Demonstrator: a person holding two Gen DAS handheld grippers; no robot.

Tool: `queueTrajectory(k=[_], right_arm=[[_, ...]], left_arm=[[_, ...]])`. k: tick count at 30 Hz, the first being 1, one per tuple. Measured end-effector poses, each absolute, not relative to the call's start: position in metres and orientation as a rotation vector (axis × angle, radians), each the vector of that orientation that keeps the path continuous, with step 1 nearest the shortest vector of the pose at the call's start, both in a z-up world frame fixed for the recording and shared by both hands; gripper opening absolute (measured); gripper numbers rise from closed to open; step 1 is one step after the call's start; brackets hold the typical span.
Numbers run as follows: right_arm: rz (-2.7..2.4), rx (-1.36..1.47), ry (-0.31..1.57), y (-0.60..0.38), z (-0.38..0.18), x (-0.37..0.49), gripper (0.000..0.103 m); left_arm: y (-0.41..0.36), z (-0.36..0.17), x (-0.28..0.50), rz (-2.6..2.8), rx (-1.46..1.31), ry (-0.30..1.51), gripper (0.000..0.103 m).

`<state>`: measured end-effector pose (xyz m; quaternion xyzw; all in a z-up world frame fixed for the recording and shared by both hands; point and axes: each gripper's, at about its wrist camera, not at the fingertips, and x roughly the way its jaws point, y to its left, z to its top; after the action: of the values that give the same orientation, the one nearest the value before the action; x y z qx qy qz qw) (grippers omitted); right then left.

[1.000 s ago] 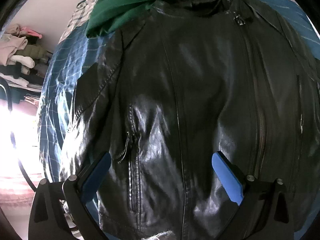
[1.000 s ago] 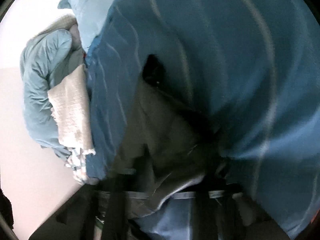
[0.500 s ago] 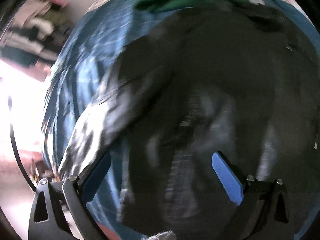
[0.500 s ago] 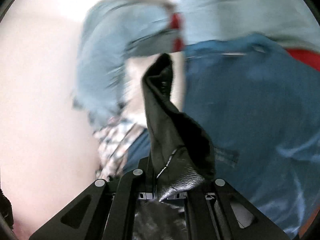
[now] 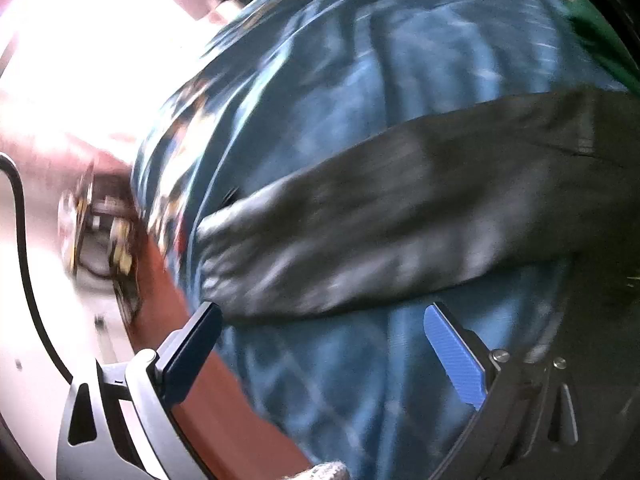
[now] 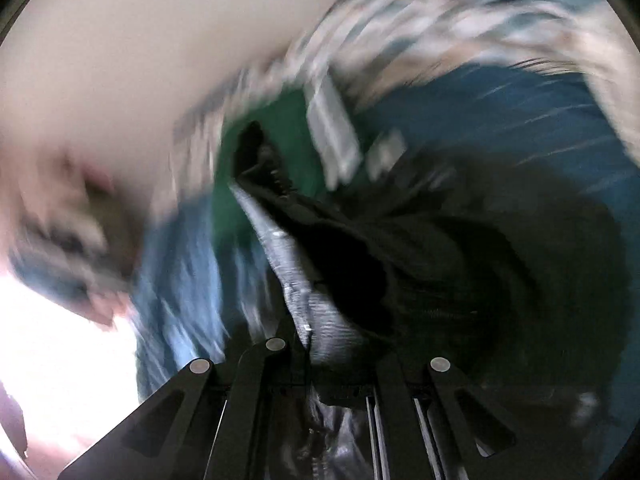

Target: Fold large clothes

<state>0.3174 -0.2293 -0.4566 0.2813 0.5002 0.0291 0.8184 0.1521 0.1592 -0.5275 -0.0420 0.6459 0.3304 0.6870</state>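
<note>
A black leather jacket lies on a blue plaid bedspread (image 5: 360,80). In the left wrist view its left sleeve (image 5: 400,216) stretches across the bed towards the bed's edge. My left gripper (image 5: 320,344) is open and empty, just short of the sleeve's cuff. In the right wrist view my right gripper (image 6: 332,376) is shut on the jacket's other sleeve (image 6: 312,264) and holds it lifted over the jacket's body (image 6: 500,260). Both views are blurred by motion.
A green garment (image 6: 260,140) with white stripes lies beyond the jacket's collar. The bed's reddish-brown frame (image 5: 208,392) runs under the left gripper, with the floor and a black cable (image 5: 24,240) to its left. A pale wall (image 6: 140,40) stands behind the bed.
My left gripper has swung left from the jacket's front to its left sleeve near the bed's edge. My right gripper has lifted the other sleeve and carried it over towards the jacket's body.
</note>
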Motion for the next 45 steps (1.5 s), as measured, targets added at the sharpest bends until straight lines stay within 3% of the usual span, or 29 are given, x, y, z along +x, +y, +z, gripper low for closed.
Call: queueTrajectory(k=[3, 6, 8, 9, 10, 15, 19, 22, 23, 24, 25, 30, 32, 33, 34, 38, 40, 42, 45], right_arm=[[0.112, 0.382, 1.276, -0.146, -0.531, 0.339, 0.007], [0.145, 0.222, 1.417, -0.109, -0.571, 0.343, 0.018], [0.197, 0.247, 1.405, -0.110, -0.560, 0.333, 0.043], [0.221, 0.281, 1.417, -0.117, -0.556, 0.325, 0.067], [0.244, 0.324, 1.422, -0.127, -0.548, 0.317, 0.073], [0.210, 0.378, 1.440, -0.157, -0.510, 0.278, 0.073], [0.139, 0.451, 1.488, -0.181, -0.512, 0.266, 0.073], [0.073, 0.493, 1.523, -0.189, -0.529, 0.256, 0.073], [0.059, 0.495, 1.525, -0.189, -0.532, 0.255, 0.073], [0.035, 0.486, 1.522, -0.188, -0.533, 0.255, 0.073], [0.023, 0.472, 1.515, -0.184, -0.533, 0.256, 0.073], [0.034, 0.396, 1.447, -0.146, -0.522, 0.279, 0.072], [0.090, 0.447, 1.410, -0.130, -0.523, 0.293, 0.052], [0.115, 0.461, 1.414, -0.121, -0.530, 0.302, 0.037], [0.124, 0.464, 1.442, -0.112, -0.540, 0.310, 0.034], [0.091, 0.446, 1.576, -0.085, -0.582, 0.330, 0.034], [0.086, 0.446, 1.583, -0.086, -0.579, 0.329, 0.035], [0.111, 0.462, 1.583, -0.091, -0.574, 0.325, 0.036], [0.113, 0.509, 1.610, -0.104, -0.571, 0.314, 0.044]], left_arm=[[0.187, -0.533, 0.127, 0.729, -0.268, 1.431, 0.103], [0.206, -0.539, 0.109, 0.699, -0.462, 1.423, 0.103], [0.219, -0.545, 0.098, 0.668, -0.609, 1.405, 0.103], [0.225, -0.549, 0.094, 0.652, -0.693, 1.391, 0.103], [0.230, -0.553, 0.090, 0.634, -0.779, 1.375, 0.103], [0.257, -0.586, 0.085, 0.570, -1.184, 1.218, 0.102], [0.289, -0.598, 0.095, 0.713, -1.270, 1.095, 0.099], [0.312, -0.593, 0.105, 0.874, -1.228, 1.033, 0.060], [0.315, -0.589, 0.111, 0.931, -1.173, 1.024, 0.030], [0.321, -0.586, 0.117, 0.941, -1.147, 1.007, 0.009], [0.329, -0.584, 0.124, 0.933, -1.128, 0.993, 0.008], [0.353, -0.553, 0.164, 0.822, -1.053, 0.859, 0.006], [0.364, -0.552, 0.175, 0.749, -1.089, 0.825, 0.006], [0.368, -0.557, 0.176, 0.730, -1.106, 0.820, 0.006], [0.369, -0.563, 0.178, 0.698, -1.122, 0.817, 0.006], [0.365, -0.584, 0.180, 0.630, -1.142, 0.854, 0.011], [0.363, -0.592, 0.174, 0.618, -1.177, 0.881, 0.019], [0.362, -0.604, 0.166, 0.573, -1.257, 0.879, 0.033], [0.361, -0.607, 0.155, 0.563, -1.313, 0.837, 0.039]])
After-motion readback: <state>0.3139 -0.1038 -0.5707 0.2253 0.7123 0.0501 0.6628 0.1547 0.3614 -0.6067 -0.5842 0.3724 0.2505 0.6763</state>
